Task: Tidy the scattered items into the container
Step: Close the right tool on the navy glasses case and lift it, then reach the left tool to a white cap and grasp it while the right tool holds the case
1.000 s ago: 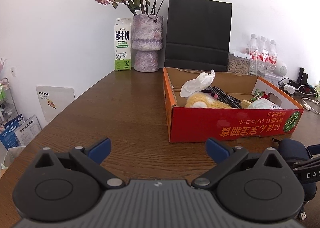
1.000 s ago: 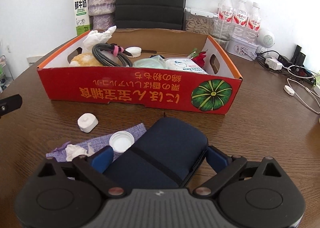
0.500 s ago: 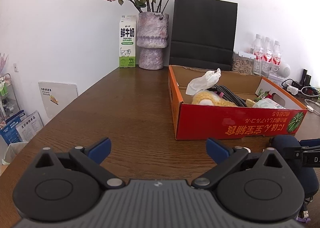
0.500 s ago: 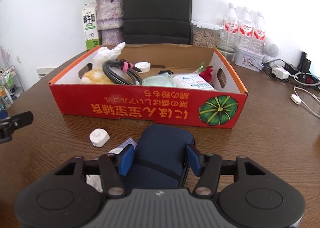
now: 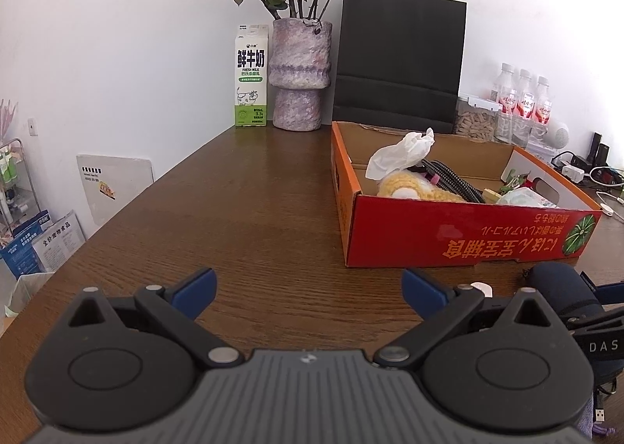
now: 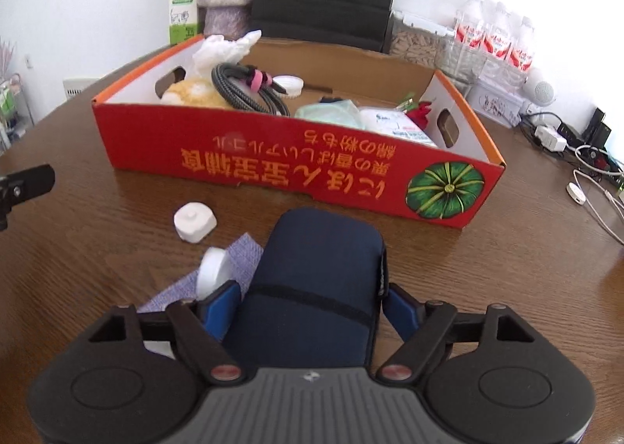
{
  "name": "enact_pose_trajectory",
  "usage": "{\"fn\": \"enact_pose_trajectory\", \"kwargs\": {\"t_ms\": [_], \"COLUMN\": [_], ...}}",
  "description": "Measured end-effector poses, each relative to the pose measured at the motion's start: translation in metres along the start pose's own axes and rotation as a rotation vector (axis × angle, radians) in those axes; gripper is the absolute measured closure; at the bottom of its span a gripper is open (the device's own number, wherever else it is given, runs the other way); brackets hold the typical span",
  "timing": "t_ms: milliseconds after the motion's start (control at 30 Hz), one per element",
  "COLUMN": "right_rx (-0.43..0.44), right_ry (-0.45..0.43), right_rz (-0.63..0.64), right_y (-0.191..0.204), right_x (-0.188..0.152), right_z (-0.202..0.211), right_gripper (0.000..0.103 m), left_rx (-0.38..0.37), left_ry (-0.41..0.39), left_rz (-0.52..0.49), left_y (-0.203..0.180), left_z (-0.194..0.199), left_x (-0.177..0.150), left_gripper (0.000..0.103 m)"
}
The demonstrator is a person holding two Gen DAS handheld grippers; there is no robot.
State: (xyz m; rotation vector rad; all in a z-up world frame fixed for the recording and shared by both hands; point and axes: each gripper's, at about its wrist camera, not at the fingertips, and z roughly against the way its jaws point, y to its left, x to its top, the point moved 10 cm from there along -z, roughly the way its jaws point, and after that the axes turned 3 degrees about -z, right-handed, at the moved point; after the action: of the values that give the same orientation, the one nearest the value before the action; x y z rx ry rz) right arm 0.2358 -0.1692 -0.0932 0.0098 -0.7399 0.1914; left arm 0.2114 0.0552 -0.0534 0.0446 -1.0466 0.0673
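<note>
My right gripper [image 6: 314, 305] is shut on a navy zip case [image 6: 318, 276] and holds it just in front of the red cardboard box [image 6: 296, 171]. The case also shows in the left wrist view [image 5: 561, 290]. The box holds a tissue, a yellow plush, a coiled cable and packets. A white cap [image 6: 212, 272] leans against my right gripper's left finger on a purple cloth [image 6: 218, 280]. A small white plug-like item [image 6: 194, 221] lies on the table. My left gripper [image 5: 308, 288] is open and empty over bare table, left of the box [image 5: 460, 237].
A milk carton [image 5: 251, 77], a vase of roses [image 5: 298, 73] and a black paper bag [image 5: 399, 61] stand behind the box. Water bottles [image 6: 493, 38], a jar and charger cables [image 6: 585, 178] sit at the right. The table's left edge drops to floor clutter.
My right gripper closed on the navy case and has lifted it, tipping the white cap on edge. My left gripper stayed open and drifted slightly.
</note>
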Motion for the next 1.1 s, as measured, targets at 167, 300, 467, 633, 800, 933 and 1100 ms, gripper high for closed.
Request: {"fn": "enact_pose_trajectory", "kwargs": {"t_ms": [167,300,467,633,800,933,1100], "right_rx": [0.036,0.054,0.074,0.083,0.066,0.052,0.052], "right_ry": [-0.050,-0.079,-0.123,-0.171,-0.209,-0.216,-0.213], "right_rz": [-0.032,-0.036,-0.050,-0.076,-0.096,-0.115,-0.129], "right_y": [0.000,0.001,-0.001,-0.013,-0.035,-0.055,-0.073], "right_x": [0.007,0.010,0.017,0.024,0.026,0.022,0.013], "right_z": [0.007,0.014,0.027,0.042,0.052,0.054,0.051], "right_gripper": [0.039,0.040,0.040,0.040,0.040,0.040,0.040], "left_rx": [0.008,0.008,0.001,-0.012,-0.038,-0.075,-0.100], "left_ry": [0.007,0.007,0.005,0.003,0.012,0.035,0.062], "left_rz": [0.004,0.008,-0.007,-0.035,-0.070,-0.089,-0.109], "left_y": [0.002,0.002,-0.005,-0.019,-0.042,-0.063,-0.084], "left_z": [-0.002,-0.002,0.000,0.002,0.001,-0.002,-0.008], "left_x": [-0.001,0.000,0.001,0.004,0.004,0.000,-0.007], "left_gripper": [0.000,0.000,0.000,0.000,0.000,0.000,0.000]}}
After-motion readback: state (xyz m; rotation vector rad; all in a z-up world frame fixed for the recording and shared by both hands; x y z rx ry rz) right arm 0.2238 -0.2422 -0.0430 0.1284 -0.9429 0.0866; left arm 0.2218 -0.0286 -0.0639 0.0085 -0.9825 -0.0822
